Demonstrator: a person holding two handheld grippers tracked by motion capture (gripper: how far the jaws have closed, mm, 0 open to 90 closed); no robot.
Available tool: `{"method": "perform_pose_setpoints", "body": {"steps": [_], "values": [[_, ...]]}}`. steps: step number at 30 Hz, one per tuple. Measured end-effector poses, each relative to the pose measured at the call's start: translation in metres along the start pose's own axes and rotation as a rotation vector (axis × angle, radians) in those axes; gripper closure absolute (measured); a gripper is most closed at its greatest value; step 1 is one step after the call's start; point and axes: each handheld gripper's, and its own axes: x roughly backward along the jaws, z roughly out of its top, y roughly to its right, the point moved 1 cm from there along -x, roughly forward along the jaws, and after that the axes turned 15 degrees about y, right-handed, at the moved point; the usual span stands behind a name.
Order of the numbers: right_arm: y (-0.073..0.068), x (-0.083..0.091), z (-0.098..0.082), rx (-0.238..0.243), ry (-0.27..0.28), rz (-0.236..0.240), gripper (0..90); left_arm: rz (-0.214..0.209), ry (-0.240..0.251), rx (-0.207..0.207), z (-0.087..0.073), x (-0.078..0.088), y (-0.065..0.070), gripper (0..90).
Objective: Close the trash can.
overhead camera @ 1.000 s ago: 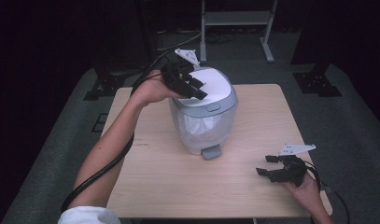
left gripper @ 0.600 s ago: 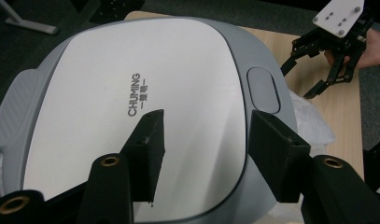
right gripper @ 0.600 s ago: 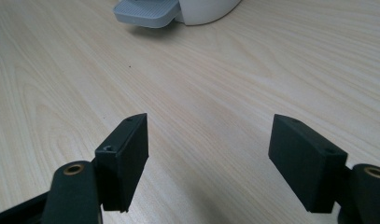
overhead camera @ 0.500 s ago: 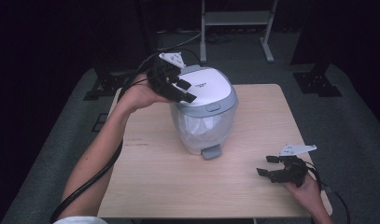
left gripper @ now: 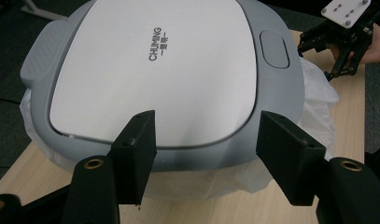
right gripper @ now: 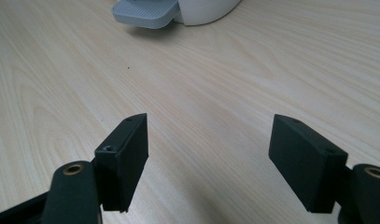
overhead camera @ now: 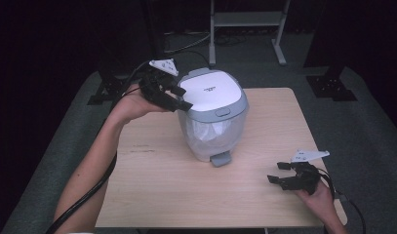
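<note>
While your left claw (overhead camera: 179, 97) hovers at the rear left edge of the white and grey plastic pedal bin (overhead camera: 213, 117), its jaws have just been opening, holding nothing. Your right claw (overhead camera: 279, 173) rests wide open and empty on the light wooden counter (overhead camera: 152, 180), well apart.

1. A light wooden table (overhead camera: 152, 195) stood in the middle of the high view, its top showing pale grain.
2. A grey mat (overhead camera: 59, 146) lay under the table and spread out past it on both sides.
3. A white metal stand (overhead camera: 247, 19) with two legs stood on the floor beyond the far edge of the table.
4. Dark stand feet (overhead camera: 330, 87) rested on the floor to the far right, and another dark base (overhead camera: 106, 90) to the far left.
</note>
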Motion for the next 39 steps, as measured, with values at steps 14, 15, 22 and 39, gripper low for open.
{"method": "perform_pose_setpoints", "body": {"steps": [14,15,22,39], "values": [[-0.001,-0.002,0.001,0.002,0.003,0.001,27.3,0.04,0.018,0.046,-0.026,0.019,0.002,33.2],[-0.001,-0.002,0.001,0.002,0.002,0.001,27.4,0.039,0.017,0.047,-0.028,0.02,0.001,33.1],[0.0,-0.003,0.0,-0.003,-0.002,0.001,27.4,0.051,0.028,0.063,-0.04,0.024,0.001,30.7],[0.002,0.0,0.001,-0.005,0.011,-0.009,27.0,0.073,0.032,0.101,-0.069,0.03,0.003,23.6]]}}
